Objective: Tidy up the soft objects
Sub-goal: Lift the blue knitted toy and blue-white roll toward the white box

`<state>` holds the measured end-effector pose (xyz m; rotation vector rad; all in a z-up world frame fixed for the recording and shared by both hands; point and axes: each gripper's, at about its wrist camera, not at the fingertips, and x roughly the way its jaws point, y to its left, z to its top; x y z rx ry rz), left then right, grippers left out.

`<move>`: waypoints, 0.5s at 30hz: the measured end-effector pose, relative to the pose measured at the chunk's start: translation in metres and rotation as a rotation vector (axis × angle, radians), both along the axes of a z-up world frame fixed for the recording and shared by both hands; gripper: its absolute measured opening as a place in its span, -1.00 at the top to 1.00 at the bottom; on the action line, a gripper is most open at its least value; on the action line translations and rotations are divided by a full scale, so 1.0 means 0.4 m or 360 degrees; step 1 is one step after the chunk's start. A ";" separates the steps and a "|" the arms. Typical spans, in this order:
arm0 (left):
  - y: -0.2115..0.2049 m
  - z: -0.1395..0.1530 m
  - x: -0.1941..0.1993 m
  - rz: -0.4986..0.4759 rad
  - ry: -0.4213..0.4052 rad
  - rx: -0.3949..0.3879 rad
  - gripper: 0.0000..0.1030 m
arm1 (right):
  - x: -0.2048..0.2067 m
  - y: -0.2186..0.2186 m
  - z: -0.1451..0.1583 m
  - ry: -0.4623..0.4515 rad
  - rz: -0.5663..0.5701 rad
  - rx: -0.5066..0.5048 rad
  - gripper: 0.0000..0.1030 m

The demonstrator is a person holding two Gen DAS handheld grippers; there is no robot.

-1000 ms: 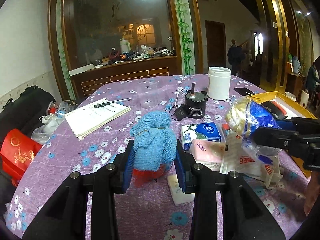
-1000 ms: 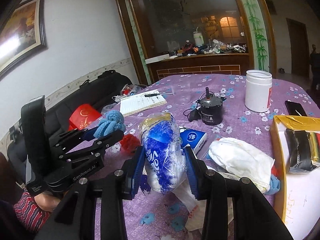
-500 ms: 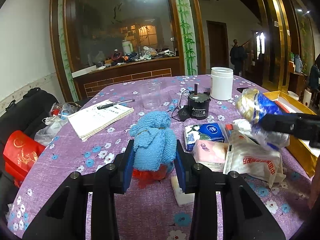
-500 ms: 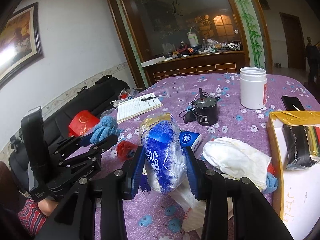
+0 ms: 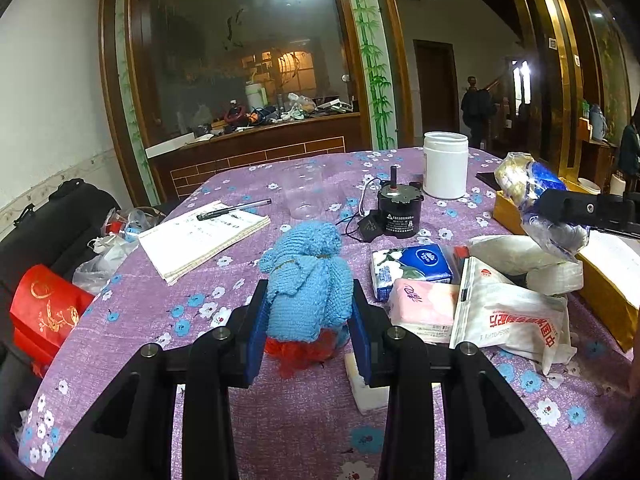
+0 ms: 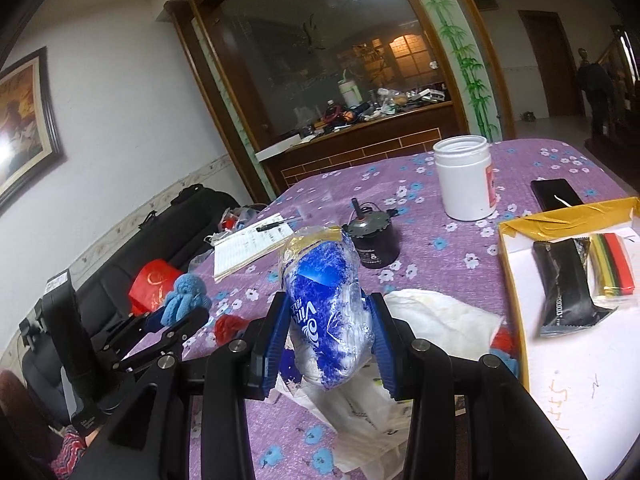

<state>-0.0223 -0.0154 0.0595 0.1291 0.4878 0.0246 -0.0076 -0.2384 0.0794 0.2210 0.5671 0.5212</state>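
Left gripper [image 5: 307, 316] fingers clamped mid-body on soft, light knitted toy [image 5: 306, 280]; right gripper [image 6: 329, 338] fingers squeezing slippery, crushable tissue pack [image 6: 326, 304] toward 2 o'clock box [image 6: 568, 380]

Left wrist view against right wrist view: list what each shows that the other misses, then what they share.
Only the left wrist view: the pink tissue pack and the white bar under the left hand-held gripper.
Only the right wrist view: the black packet inside the gold-edged box, and a framed painting.
Both: blue knitted toy, blue-and-white plastic pack, white jar, black motor.
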 end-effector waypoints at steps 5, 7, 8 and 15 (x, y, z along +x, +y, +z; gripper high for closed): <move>0.001 -0.001 -0.001 -0.0001 -0.0003 0.0005 0.34 | 0.003 -0.006 0.000 0.0009 -0.0008 0.0014 0.21; 0.002 -0.001 -0.001 -0.0003 -0.0006 0.0008 0.34 | 0.004 -0.006 -0.001 0.0009 -0.0015 0.0011 0.21; 0.002 -0.001 0.000 0.0000 -0.0007 0.0011 0.34 | 0.002 -0.005 0.000 0.0009 -0.0016 0.0012 0.21; 0.003 0.001 0.002 0.0000 -0.0009 0.0013 0.34 | 0.003 -0.014 -0.001 0.0016 -0.0031 0.0028 0.21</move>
